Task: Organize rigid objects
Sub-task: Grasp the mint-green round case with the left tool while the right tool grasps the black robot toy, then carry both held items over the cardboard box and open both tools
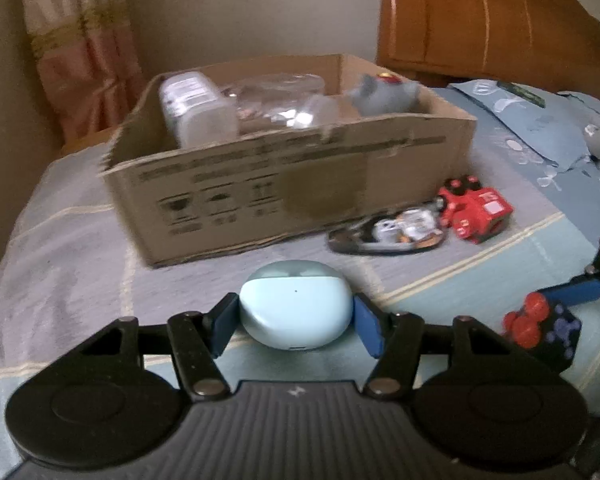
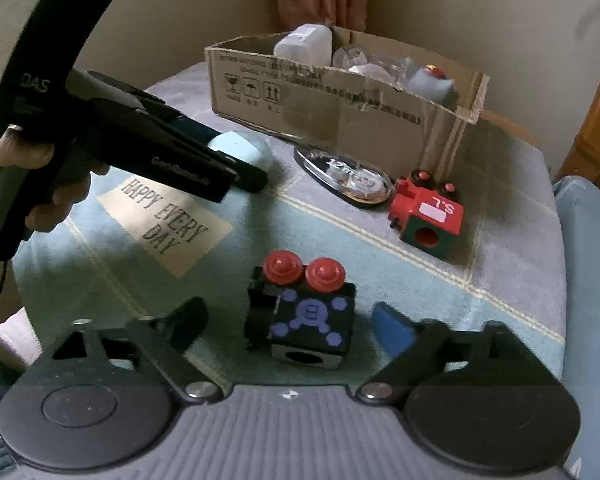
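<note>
A pale blue earbud case (image 1: pixel 296 312) lies on the bedspread just in front of the cardboard box (image 1: pixel 260 176). My left gripper (image 1: pixel 296 326) is shut on it, a blue pad against each side. In the right wrist view the same case (image 2: pixel 240 146) shows at the tips of the left gripper (image 2: pixel 252 176), which a hand (image 2: pixel 40 168) holds. My right gripper (image 2: pixel 290 324) stands open around a black toy block (image 2: pixel 304 320) with two red knobs; there is a gap on both sides. The block (image 1: pixel 548 332) also appears in the left wrist view.
The box (image 2: pixel 340 108) holds a white bottle (image 1: pixel 192 112), clear plastic items and a grey toy (image 1: pixel 384 94). A red toy train (image 2: pixel 428 212) and a clear oval dispenser (image 2: pixel 348 178) lie beside it. A wooden headboard (image 1: pixel 480 20) and blue pillow (image 1: pixel 532 120) are behind.
</note>
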### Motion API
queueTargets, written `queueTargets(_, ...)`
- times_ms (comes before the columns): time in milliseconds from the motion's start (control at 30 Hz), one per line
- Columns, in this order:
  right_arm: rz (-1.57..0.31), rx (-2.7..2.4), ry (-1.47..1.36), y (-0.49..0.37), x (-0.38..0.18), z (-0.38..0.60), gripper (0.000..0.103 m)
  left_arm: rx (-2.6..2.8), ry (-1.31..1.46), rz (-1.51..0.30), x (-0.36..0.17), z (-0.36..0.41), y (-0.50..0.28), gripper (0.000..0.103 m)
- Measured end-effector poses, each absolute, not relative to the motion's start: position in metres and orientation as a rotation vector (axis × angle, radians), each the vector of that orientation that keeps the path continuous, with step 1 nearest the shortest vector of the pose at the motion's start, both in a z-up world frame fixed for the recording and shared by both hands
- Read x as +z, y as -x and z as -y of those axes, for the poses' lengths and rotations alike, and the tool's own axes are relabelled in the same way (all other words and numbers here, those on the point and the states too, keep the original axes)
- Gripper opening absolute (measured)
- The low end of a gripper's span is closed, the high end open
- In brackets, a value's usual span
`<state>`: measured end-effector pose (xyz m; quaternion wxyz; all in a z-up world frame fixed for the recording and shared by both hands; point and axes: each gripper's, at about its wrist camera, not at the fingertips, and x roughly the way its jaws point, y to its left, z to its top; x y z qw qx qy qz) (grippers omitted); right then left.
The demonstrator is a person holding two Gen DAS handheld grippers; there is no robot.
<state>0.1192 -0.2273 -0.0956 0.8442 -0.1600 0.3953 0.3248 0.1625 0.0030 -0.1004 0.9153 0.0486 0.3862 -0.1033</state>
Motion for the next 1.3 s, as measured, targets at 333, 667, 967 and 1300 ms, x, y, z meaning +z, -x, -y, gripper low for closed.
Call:
queueTargets(333,-0.846,0.597,0.301,-0.119,-0.089,0.226,0.057,-0.191,-0.097,-0.798,-0.101,-0.01,-0.165,0.061)
queueTargets(667,-0.862,0.599,0.296,-0.123,-0.083,0.226,0.057,-0.231,-0.16,-0.835,-0.095,-0.011,-0.165,0.061)
queueTargets(967,-0.859,0.623,0.312,-0.123,-0.067,0.228,0.057,-0.309,-0.198,-0.881,-0.071,-0.027,-0.155,0.06)
queueTargets(1300,-0.782,0.656,0.339,-0.137,-0.034,0.227,0.057,-0.383,-0.204,-0.834,-0.013,-0.031,-0.172,0.06)
